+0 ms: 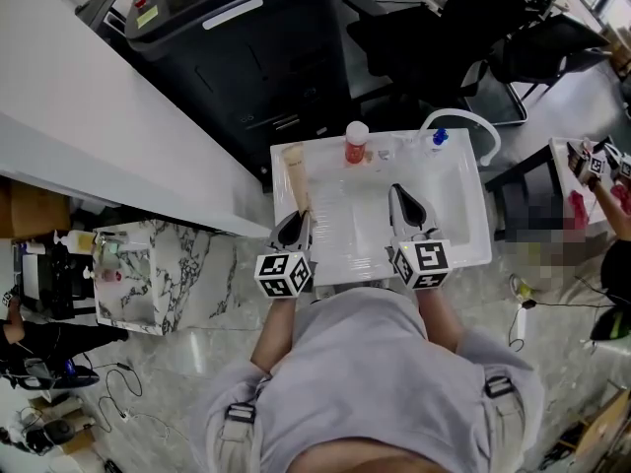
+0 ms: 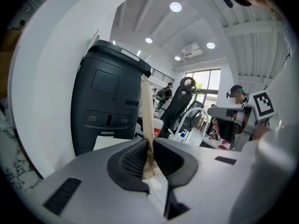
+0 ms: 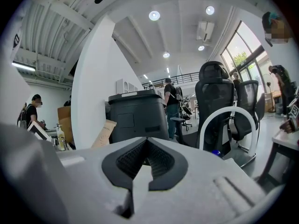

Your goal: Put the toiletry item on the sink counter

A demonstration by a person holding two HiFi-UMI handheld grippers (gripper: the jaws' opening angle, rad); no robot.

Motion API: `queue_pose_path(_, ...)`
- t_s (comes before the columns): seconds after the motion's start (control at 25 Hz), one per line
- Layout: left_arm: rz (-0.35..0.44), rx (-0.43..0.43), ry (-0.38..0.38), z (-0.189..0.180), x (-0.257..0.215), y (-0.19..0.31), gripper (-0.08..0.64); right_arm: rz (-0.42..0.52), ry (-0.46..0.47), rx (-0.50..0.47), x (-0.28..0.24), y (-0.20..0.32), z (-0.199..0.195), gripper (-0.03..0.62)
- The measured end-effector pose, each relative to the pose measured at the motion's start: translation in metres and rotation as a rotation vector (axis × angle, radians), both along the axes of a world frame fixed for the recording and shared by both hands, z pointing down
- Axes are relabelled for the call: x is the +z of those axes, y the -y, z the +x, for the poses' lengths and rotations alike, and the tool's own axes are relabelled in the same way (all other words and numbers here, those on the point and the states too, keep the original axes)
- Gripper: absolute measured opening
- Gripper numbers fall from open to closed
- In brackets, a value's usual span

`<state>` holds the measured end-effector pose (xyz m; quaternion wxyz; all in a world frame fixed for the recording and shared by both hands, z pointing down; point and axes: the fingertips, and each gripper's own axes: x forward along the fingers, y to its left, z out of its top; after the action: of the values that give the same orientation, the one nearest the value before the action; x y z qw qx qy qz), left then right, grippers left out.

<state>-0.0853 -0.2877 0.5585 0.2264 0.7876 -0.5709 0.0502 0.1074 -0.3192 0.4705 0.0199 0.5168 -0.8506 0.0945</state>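
The beige tube (image 1: 295, 177) lies with its long axis running straight away from the person, its far end pointing toward the back rim of the sink and its near end caught in the left gripper (image 1: 294, 227); in the left gripper view the tube (image 2: 147, 111) rises thin and upright out of the gripper (image 2: 150, 143), whose jaws are pinched tight on its lower end. It sits over the left edge of the white sink worktop (image 1: 325, 264) (whether it rests on the rim I cannot tell); at the back rim stand a red bottle with a white cap (image 1: 356, 143) and a white arched faucet (image 1: 463, 121). Behind the sink is a big black machine (image 1: 246, 37), to the left a marble side table (image 1: 187, 264), and black office chairs (image 1: 552, 37) to the right. The right gripper (image 1: 399, 197) hangs over the basin, its jaws (image 3: 146, 141) closed together with nothing between them.
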Motion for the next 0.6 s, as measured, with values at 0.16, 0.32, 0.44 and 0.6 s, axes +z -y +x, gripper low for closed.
queue_pose_path(0.16, -0.018, -0.002, 0.001, -0.001, 0.007, -0.001, 0.037, 0.0, -0.001, -0.002, -0.001, -0.001, 0.0, 0.005)
queue_pose_path(0.32, -0.044, -0.003, 0.012, -0.004, 0.019, -0.004, 0.037, 0.0, -0.002, -0.001, -0.001, -0.002, -0.001, 0.005)
queue_pose_path(0.44, -0.069, -0.004, 0.017, -0.004, 0.031, -0.006, 0.037, 0.004, -0.004, 0.0, -0.002, -0.003, 0.0, 0.005)
queue_pose_path(0.6, -0.088, -0.001, 0.011, -0.003, 0.041, -0.01, 0.037, 0.006, -0.008, 0.003, -0.001, -0.006, 0.002, 0.005)
